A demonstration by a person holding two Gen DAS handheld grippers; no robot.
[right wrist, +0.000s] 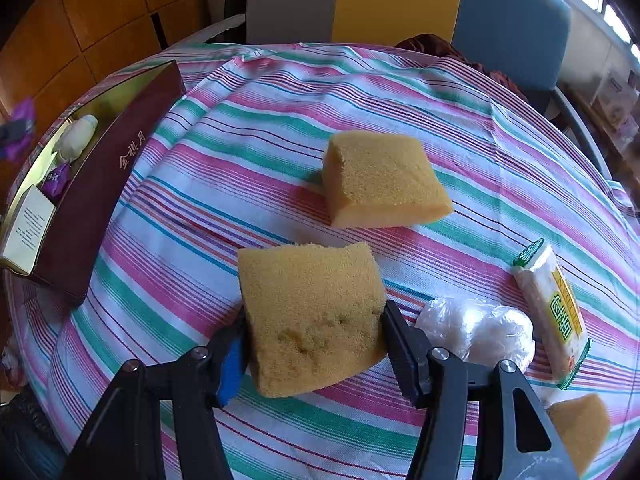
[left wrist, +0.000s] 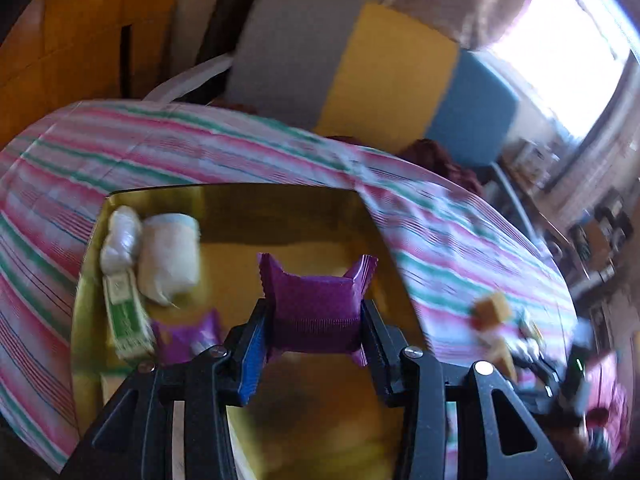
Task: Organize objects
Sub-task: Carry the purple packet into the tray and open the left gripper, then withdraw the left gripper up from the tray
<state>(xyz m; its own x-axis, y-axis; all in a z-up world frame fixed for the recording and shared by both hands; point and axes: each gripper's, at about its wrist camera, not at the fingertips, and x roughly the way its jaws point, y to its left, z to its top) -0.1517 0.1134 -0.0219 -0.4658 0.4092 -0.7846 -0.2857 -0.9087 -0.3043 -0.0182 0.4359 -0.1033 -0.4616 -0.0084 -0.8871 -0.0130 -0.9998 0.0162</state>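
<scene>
Left gripper (left wrist: 316, 338) up over the gold-lined box (left wrist: 232, 216), fingers (left wrist: 252, 356) closed partway on a purple packet (left wrist: 316, 312), pinching it at both sides so its crimped ends flare out above. Below in the box: a white wrapped roll (left wrist: 170, 260) beside a white plastic bundle (left wrist: 120, 240) at the far left corner, a green-and-white carton (left wrist: 126, 316) along the left wall, a second purple packet (left wrist: 188, 334) just beside that carton. Blurred picture on this side.

Over on the striped surface (right wrist: 260, 128), right gripper (right wrist: 314, 338) clamped on a yellow sponge block (right wrist: 312, 316), fingers (right wrist: 232, 360) set fairly wide and pressing into its two sides, block resting low on the cloth. Another sponge block (right wrist: 382, 178) lying apart, further back. To the right, a clear plastic-wrapped lump (right wrist: 480, 330) just beside the right finger, then a green-edged snack pack (right wrist: 554, 312) touching that lump. A third sponge piece (right wrist: 580, 424) at the near right edge. Dark red side of the box far left on the surface.
</scene>
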